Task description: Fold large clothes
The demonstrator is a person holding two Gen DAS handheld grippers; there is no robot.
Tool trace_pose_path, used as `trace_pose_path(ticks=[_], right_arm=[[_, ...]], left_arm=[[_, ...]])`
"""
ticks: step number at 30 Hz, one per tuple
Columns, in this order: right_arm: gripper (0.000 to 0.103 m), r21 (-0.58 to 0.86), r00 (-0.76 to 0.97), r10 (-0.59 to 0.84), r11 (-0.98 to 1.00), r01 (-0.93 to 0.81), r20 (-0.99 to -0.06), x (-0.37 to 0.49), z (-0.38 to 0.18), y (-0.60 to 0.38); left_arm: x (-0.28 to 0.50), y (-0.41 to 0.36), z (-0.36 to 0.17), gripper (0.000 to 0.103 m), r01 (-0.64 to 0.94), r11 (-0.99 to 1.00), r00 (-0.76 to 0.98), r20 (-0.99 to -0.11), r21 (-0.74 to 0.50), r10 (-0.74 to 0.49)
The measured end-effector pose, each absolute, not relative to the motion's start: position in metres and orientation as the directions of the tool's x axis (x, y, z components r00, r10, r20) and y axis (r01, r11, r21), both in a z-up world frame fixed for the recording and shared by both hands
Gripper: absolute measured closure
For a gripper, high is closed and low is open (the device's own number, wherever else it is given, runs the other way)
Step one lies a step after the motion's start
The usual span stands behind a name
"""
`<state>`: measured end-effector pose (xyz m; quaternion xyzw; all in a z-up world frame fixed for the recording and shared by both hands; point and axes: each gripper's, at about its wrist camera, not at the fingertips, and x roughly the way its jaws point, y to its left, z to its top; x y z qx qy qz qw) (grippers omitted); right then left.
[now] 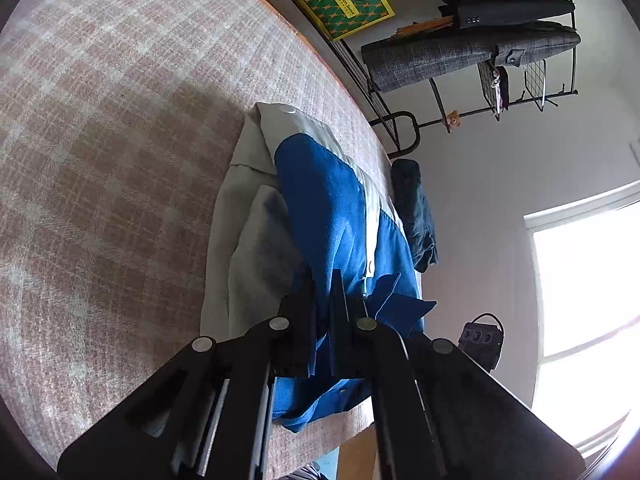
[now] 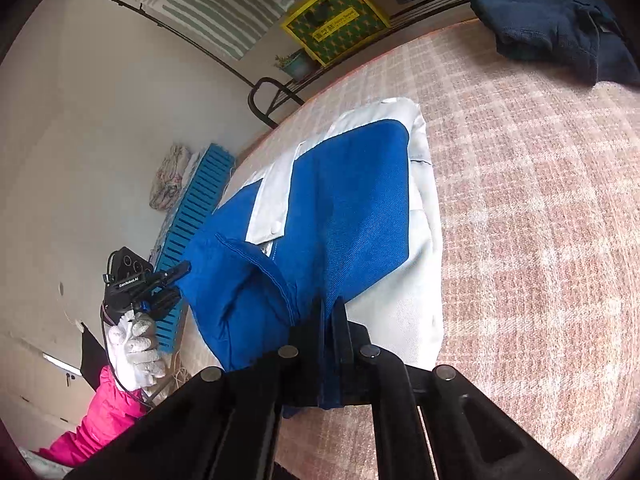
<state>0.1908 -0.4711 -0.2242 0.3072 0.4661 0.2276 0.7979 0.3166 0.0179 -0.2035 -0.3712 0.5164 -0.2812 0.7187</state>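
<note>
Keeping the left gripper point(image 1: 324, 300) and right gripper point(image 2: 328, 320) clamped on the blue-and-white jacket point(image 2: 352, 200) at the plaid bed's point(image 2: 540, 220) near edge, draw both corners evenly.

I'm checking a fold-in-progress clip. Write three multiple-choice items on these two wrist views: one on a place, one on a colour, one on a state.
1. Where does the blue and pale grey jacket lie?
A. on the pink checked cloth surface
B. on the metal rack
C. on the floor

2. What colour is the sleeve behind the gloved hand?
A. green
B. bright pink
C. black

3. How do the right gripper's jaws stand?
A. wide open, empty
B. out of view
C. shut on blue fabric

Key: 1 A, the jacket rests flat on the checked cloth. 2 B, pink shows below the white glove. 3 C, blue cloth is pinched between the black fingers.
</note>
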Motion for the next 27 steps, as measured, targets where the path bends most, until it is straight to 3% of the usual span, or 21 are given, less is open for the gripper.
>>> trace_pose_path(ticks=[2, 5, 10, 11, 12, 14, 16, 19, 23, 27], right_arm=[[0.103, 0.711, 0.475, 0.656, 0.698, -0.087, -0.586, 0.182, -0.219, -0.479], [0.103, 0.710, 0.449, 0.643, 0.704, -0.029, -0.620, 0.179, -0.243, -0.485], [0.103, 0.635, 0.418, 0.571, 0.772, 0.018, -0.706, 0.183, -0.264, -0.477], [0.098, 0.619, 0.414, 0.563, 0.785, 0.002, -0.715, 0.183, -0.257, -0.475], [0.095, 0.590, 0.403, 0.546, 0.807, -0.017, -0.735, 0.182, -0.249, -0.472], [0.074, 0.495, 0.414, 0.472, 0.867, -0.057, -0.779, 0.179, -0.227, -0.468], [0.072, 0.408, 0.473, 0.407, 0.907, -0.105, -0.782, 0.169, -0.201, -0.463], [0.073, 0.418, 0.516, 0.473, 0.880, -0.227, -0.715, 0.159, -0.169, -0.449], [0.077, 0.471, 0.440, 0.619, 0.783, -0.406, -0.650, 0.163, -0.153, -0.406], [0.078, 0.425, 0.383, 0.613, 0.773, -0.470, -0.691, 0.189, -0.170, -0.363]], left_arm=[[0.310, 0.018, -0.207, 0.102, 0.023, 0.593, 0.295, -0.562, -0.805, -0.773], [0.311, 0.015, -0.237, 0.102, -0.020, 0.702, 0.235, -0.686, -0.712, -0.689], [0.308, 0.007, -0.246, 0.101, 0.009, 0.759, 0.212, -0.741, -0.651, -0.637], [0.306, 0.006, -0.240, 0.099, 0.031, 0.773, 0.213, -0.752, -0.633, -0.624], [0.304, 0.007, -0.234, 0.095, 0.038, 0.793, 0.217, -0.770, -0.608, -0.600], [0.299, 0.017, -0.222, 0.069, 0.018, 0.824, 0.247, -0.796, -0.566, -0.552], [0.292, 0.028, -0.202, 0.069, 0.029, 0.835, 0.321, -0.786, -0.549, -0.528], [0.282, 0.032, -0.167, 0.069, 0.072, 0.864, 0.452, -0.756, -0.498, -0.474], [0.270, 0.001, -0.139, 0.069, 0.233, 0.780, 0.453, -0.645, -0.581, -0.615], [0.270, -0.057, -0.140, 0.069, 0.354, 0.704, 0.330, -0.622, -0.616, -0.710]])
